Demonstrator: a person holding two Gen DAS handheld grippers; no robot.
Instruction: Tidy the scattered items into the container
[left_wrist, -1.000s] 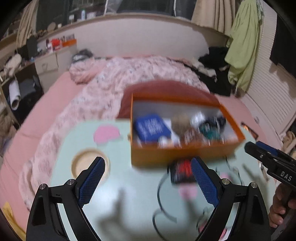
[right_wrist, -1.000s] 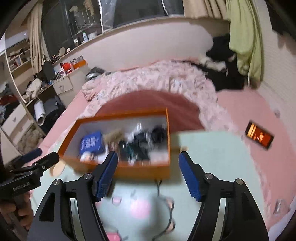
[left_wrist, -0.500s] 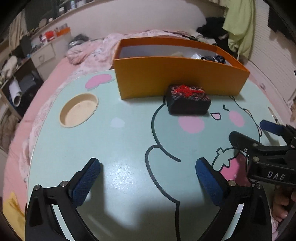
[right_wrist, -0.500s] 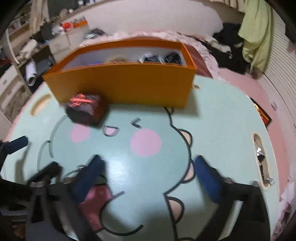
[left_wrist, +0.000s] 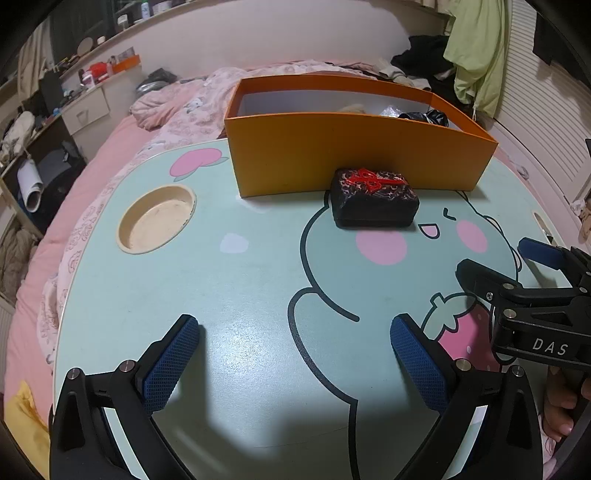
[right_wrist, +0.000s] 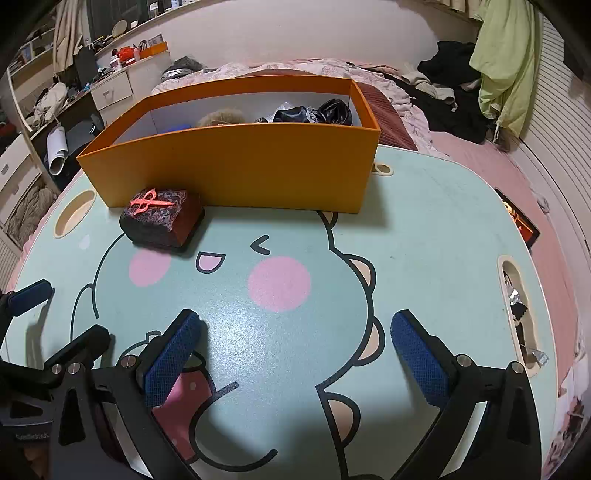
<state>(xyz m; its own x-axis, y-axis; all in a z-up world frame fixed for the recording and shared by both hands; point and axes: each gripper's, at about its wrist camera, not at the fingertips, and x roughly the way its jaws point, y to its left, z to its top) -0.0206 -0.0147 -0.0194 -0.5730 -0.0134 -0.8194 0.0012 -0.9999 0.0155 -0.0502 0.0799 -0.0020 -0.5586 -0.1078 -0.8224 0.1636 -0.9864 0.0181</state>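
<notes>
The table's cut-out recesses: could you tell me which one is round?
The round cream recess left of the orange cardboard box; the right-edge recess is a long slot.

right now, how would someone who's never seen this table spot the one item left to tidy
Find the mint cartoon table and the orange box standing on it. Just in front of the box's near wall lies a small dark case, the only loose item on the tabletop, with a red emblem on its lid.
</notes>
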